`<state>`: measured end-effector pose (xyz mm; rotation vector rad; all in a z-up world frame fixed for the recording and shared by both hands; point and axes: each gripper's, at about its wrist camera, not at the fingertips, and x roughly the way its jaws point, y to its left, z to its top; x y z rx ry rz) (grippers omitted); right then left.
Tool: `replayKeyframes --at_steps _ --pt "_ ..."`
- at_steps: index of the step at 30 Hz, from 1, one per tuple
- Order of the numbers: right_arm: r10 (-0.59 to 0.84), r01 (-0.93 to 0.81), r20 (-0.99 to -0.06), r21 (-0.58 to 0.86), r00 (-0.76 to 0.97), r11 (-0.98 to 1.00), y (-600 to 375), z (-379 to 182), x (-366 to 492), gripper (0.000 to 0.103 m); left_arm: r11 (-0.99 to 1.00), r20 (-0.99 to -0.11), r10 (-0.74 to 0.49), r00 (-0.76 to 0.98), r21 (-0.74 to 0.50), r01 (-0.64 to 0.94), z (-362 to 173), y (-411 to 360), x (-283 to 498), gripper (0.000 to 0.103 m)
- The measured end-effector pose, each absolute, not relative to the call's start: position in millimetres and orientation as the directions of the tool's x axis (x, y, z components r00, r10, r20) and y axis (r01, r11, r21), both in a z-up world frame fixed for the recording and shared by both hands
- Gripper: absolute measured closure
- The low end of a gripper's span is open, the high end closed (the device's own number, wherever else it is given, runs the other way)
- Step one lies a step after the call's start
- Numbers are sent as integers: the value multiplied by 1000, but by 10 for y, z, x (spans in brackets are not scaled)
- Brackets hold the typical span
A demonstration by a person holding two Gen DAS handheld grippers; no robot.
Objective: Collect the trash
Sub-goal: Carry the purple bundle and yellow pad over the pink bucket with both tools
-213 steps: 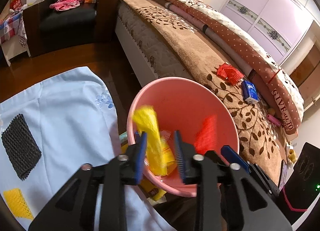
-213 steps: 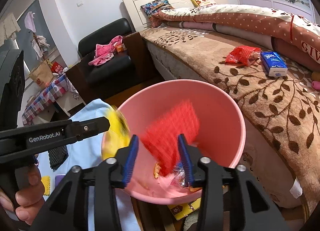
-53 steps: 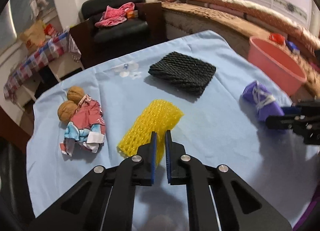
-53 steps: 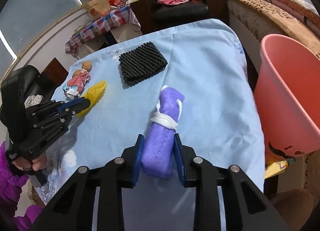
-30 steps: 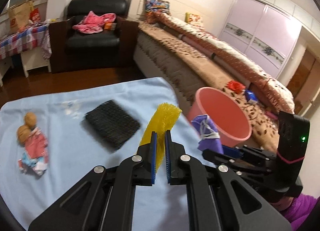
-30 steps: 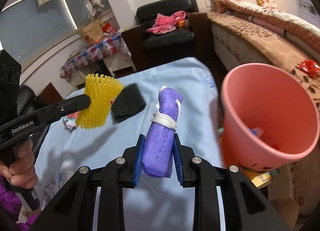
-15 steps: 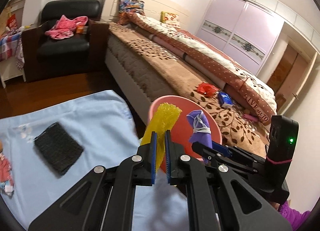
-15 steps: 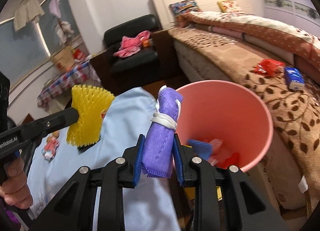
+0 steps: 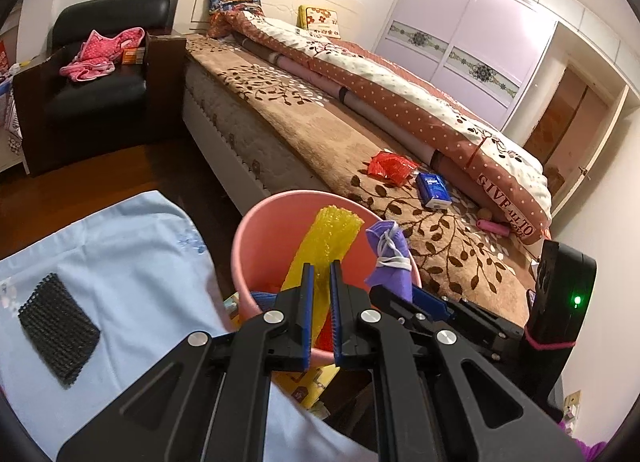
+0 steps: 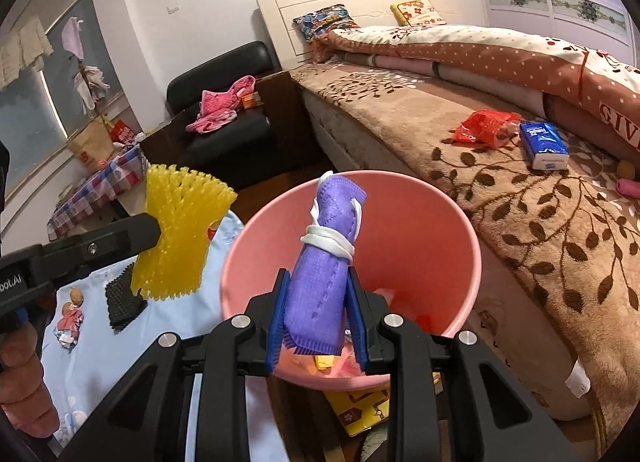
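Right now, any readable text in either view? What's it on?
"GIVE ALL TO LOVE": quilt edge, part folded under.
"bot.AI": left gripper handle, start cut off.
Blue tissue pack, yellow box under the pink bin, cushions: print too small to read.

— What colours do you see by the bin?
— The bin is salmon pink. The foam net is bright yellow, the rolled cloth violet with a white tie.
— And the counter?
— A pale blue cloth with a black mesh pad. The bed is tan with dark brown leafy vines.
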<state>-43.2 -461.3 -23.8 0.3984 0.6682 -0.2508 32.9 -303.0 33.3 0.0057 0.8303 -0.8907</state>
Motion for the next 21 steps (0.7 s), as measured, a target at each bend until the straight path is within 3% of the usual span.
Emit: replayKeyframes --at_steps 21 --pt "-104 383 -662 292 742 877 -4754 -419 -423 76 660 -686 -648 332 -288 694 150 -3434 412 96"
